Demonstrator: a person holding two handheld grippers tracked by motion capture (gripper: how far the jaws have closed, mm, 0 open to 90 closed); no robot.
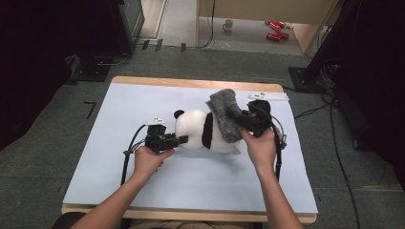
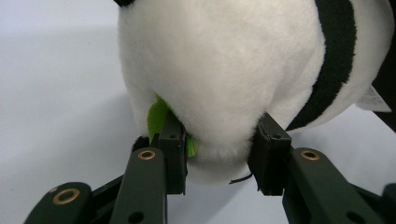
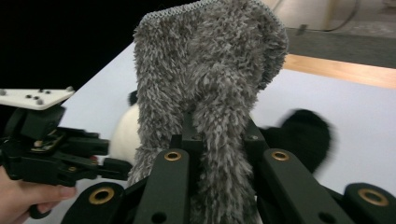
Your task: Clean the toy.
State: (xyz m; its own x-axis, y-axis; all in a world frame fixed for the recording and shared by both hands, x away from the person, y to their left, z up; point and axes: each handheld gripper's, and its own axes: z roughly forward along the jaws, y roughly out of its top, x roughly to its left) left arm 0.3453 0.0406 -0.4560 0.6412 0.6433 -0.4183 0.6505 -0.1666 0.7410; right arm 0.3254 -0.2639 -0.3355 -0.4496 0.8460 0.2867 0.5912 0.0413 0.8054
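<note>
A black-and-white panda plush (image 1: pixel 200 131) lies on its side in the middle of the pale blue table top (image 1: pixel 143 100). My left gripper (image 1: pixel 182 140) comes in from the left and is shut on the plush's white end; in the left gripper view its pads (image 2: pixel 173 140) pinch the white fur (image 2: pixel 219 70) beside a green tag (image 2: pixel 156 116). A grey fuzzy cloth (image 1: pixel 224 114) hangs over the panda's right part. My right gripper (image 1: pixel 242 120) is shut on that cloth (image 3: pixel 210 60), which stands up between the jaws of my right gripper (image 3: pixel 217 135). A black paw (image 3: pixel 303 135) shows behind it.
A small white label (image 1: pixel 267 96) lies at the table's back right edge. Cables trail from both grippers across the table. On the floor beyond stand a mug (image 1: pixel 228 25), red items (image 1: pixel 276 29) and dark equipment stands at both sides.
</note>
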